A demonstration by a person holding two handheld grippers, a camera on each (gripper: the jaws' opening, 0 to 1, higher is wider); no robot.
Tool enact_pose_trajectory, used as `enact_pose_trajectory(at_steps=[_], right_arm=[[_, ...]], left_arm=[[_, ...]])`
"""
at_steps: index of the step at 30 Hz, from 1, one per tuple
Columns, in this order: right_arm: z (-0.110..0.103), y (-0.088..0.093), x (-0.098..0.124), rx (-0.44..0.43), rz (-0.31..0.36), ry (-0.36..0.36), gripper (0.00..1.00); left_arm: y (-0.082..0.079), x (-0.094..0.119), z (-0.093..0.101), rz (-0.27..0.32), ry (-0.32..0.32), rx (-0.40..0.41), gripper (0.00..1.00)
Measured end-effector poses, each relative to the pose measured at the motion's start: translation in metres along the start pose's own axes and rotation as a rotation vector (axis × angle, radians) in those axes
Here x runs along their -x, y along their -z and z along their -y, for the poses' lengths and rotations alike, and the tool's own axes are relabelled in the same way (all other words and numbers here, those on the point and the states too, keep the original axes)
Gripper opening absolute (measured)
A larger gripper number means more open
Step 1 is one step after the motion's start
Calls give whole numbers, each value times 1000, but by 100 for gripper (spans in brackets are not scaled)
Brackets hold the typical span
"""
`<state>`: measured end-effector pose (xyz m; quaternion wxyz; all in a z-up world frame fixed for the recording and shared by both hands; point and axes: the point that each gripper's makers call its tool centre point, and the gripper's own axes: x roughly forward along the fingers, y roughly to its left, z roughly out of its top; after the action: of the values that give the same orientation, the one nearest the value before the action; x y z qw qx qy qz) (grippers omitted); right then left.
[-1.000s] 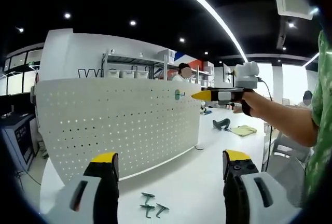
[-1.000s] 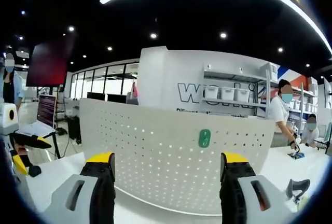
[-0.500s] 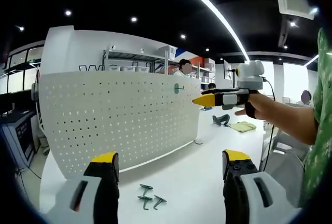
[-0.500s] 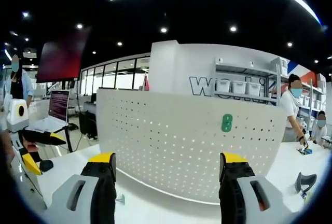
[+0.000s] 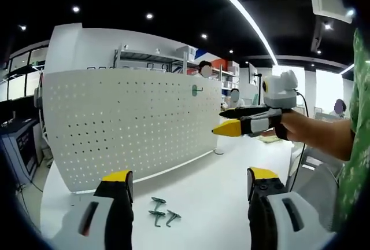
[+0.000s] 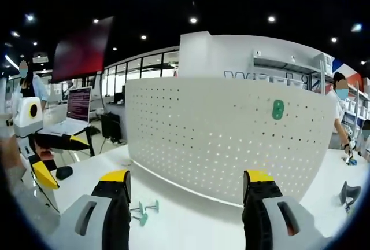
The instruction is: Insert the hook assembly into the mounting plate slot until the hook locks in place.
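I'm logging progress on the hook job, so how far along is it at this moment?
Done: one green hook sits high on the white perforated pegboard. In hand: nothing; the left tongs and right tongs are both open and empty, away from the board. Left: several loose green hooks lie on the white table in front of the board, not yet picked up.

We see a white table (image 5: 219, 192) w/ the perforated mounting plate (image 5: 127, 122) standing upright on it. Loose green hooks (image 5: 159, 212) lie flat on the tabletop just in front of the plate. Right gripper view: same table (image 6: 191, 215), plate (image 6: 231, 137), hooks (image 6: 141, 210) near plate's base.
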<state>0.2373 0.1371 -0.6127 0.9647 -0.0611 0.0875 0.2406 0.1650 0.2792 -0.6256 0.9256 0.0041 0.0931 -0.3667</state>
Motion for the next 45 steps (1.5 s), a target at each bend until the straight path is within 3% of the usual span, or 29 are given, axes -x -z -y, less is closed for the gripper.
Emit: enact_pose_trajectory(at_steps=[18, 45], right_arm=[[-44, 56, -28, 22, -124, -96, 77], [-80, 143, -63, 60, -318, -187, 59]], left_arm=[[5, -3, -1, -9, 7, 7, 82], [19, -7, -2, -39, 18, 19, 82]])
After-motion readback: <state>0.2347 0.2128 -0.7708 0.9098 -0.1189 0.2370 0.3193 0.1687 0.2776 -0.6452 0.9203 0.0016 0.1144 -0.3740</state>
